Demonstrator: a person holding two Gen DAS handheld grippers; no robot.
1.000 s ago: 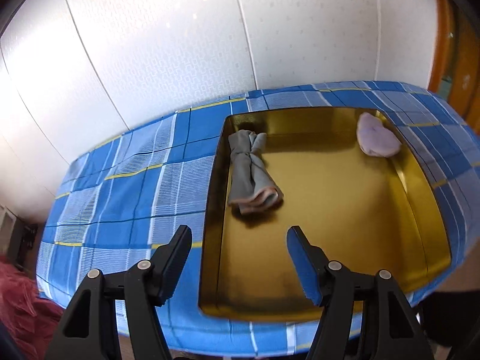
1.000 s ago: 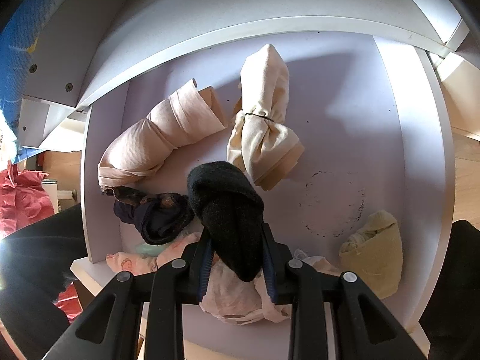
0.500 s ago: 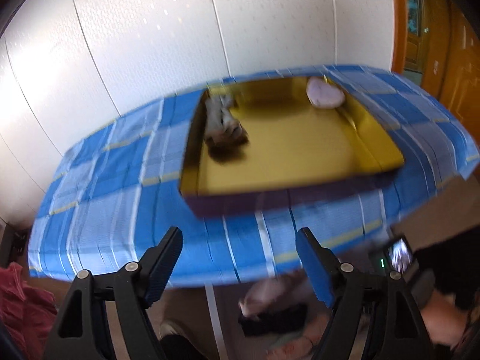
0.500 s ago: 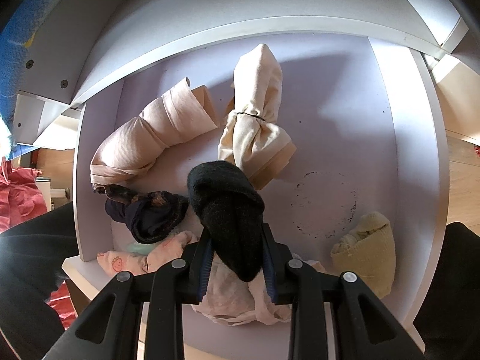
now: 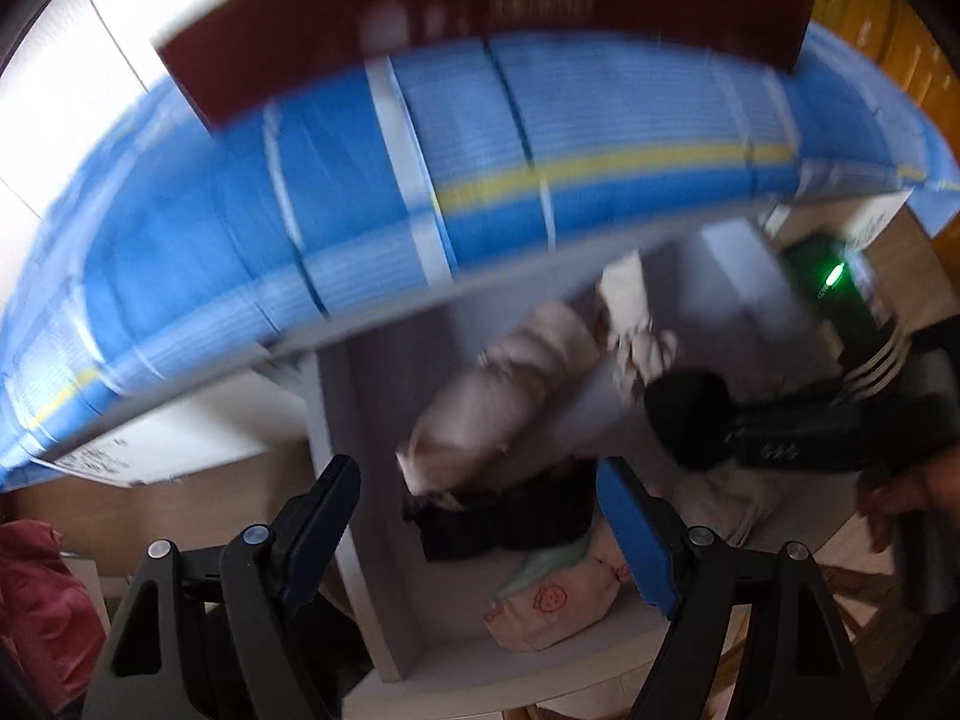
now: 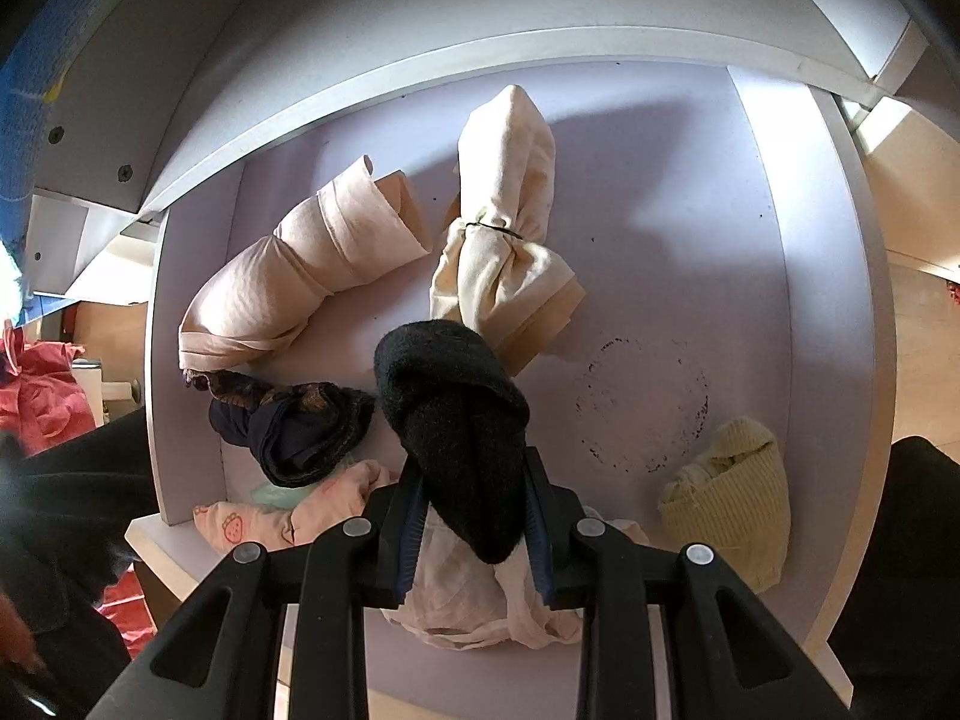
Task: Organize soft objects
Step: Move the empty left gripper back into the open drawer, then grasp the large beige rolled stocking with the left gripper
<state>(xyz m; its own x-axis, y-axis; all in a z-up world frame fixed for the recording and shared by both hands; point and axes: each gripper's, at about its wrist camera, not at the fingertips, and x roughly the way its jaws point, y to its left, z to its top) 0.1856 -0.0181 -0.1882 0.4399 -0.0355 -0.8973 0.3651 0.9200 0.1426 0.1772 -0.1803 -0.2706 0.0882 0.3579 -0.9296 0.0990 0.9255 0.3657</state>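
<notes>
- My right gripper (image 6: 474, 531) has its fingers narrowed hard onto a rolled black sock (image 6: 459, 420); its long axis runs along the fingers, the rounded end sticking out ahead, over the lilac floor of the drawer (image 6: 672, 192).
- My left gripper (image 5: 480, 531) has its fingers spread wide with nothing between the pads; it points down into the same drawer from under the edge of the blue checked tablecloth (image 5: 540, 168). This view is smeared, so fine detail is unsure.
- Straight ahead of the left fingers, and closest to them, lies a dark navy bundle (image 5: 510, 519); just beyond it is a long peach stocking roll (image 5: 504, 402), lying slantwise from near-left to far-right.
- In the right view the same dark navy bundle (image 6: 294, 429) sits left of my held sock, touching the peach stocking roll (image 6: 300, 276).
- A cream cloth tied with a band (image 6: 504, 240) stands farther back; a pale yellow knit piece (image 6: 729, 498) is well apart on the right.
- Judgement: my left hand is the free one and nearer the dark bundle, so that pick falls to it; the fingers would need to straddle the bundle across its short side.
</notes>
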